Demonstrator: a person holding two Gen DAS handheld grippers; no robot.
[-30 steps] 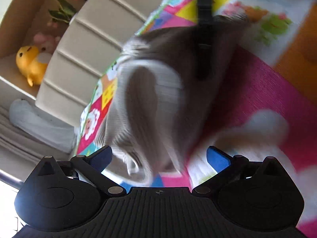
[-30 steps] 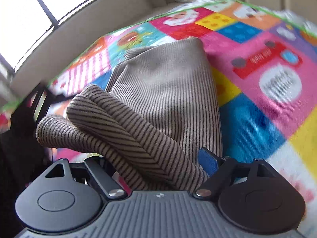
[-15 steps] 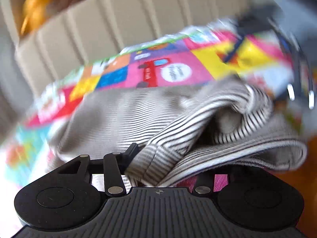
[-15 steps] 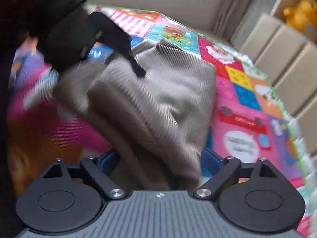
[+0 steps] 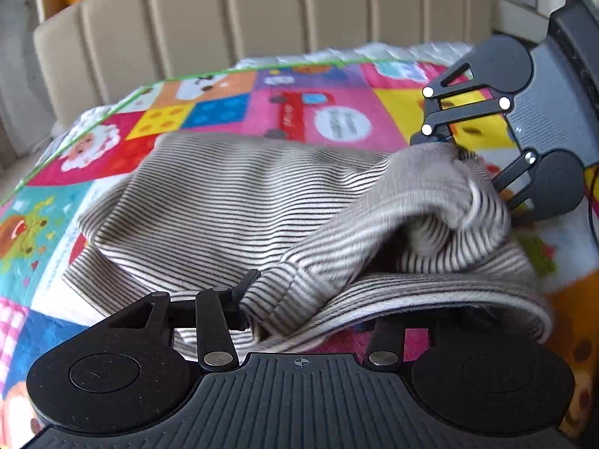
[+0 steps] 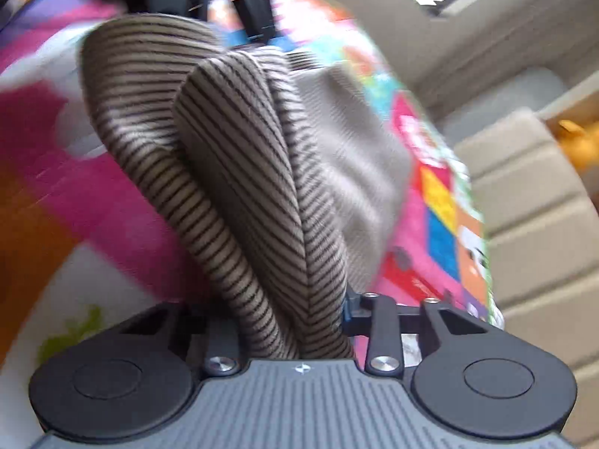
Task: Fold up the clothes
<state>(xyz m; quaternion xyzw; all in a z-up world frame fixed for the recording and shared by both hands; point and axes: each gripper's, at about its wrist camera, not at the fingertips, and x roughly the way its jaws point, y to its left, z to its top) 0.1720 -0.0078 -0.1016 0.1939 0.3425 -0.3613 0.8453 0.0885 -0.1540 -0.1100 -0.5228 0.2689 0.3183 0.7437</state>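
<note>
Beige padded panels [image 5: 232,18] are seen behind a multicoloured play mat [image 5: 307,112]. On the mat, a striped garment [image 5: 243,205] is spread, partly folded over. Its near edge is pinched by the left gripper [image 5: 299,314]; a bunched fold is clamped between the right gripper [image 6: 295,329] fingers.
</note>
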